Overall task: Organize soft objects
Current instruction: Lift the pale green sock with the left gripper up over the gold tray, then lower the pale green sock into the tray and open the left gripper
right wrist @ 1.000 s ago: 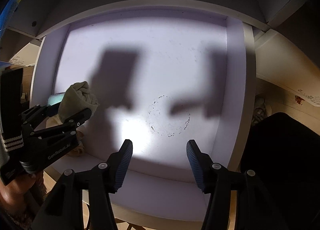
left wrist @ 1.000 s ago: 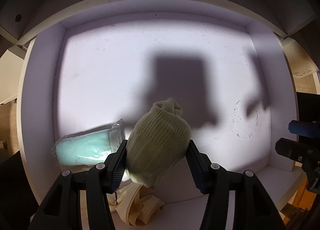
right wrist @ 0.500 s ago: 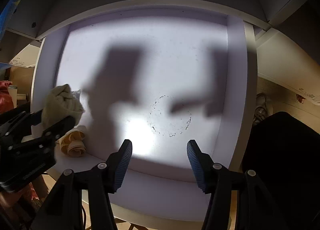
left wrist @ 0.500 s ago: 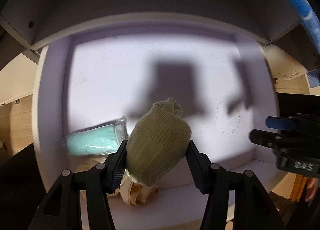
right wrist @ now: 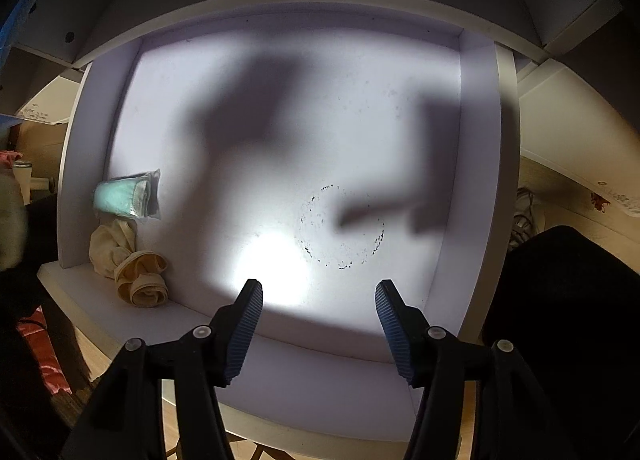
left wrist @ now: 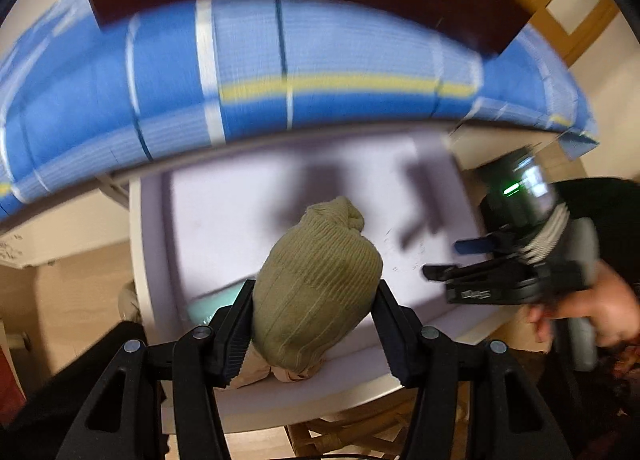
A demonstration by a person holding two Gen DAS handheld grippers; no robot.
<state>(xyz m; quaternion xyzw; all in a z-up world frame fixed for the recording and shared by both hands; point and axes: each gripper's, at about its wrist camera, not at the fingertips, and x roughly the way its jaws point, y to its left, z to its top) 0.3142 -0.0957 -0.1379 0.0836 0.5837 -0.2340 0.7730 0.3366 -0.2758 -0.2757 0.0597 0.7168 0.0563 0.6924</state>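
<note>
An olive ribbed knit bundle is clamped between the pads of my left gripper, held high above the white drawer. In the right wrist view, my right gripper hangs open over the drawer floor with nothing between its fingers. A teal packet in clear wrap and a crumpled cream cloth lie in the drawer's left corner. The left wrist view also catches the right gripper at the right, held by a hand.
A blue striped surface arches across the top of the left wrist view, blurred. The drawer wall bounds the right side; a ring of dark specks marks the floor. Wooden flooring shows below the drawer's front edge.
My left gripper has risen with the knit bundle, so the drawer looks smaller and the blue striped surface has come into view. The right gripper has stayed put.
</note>
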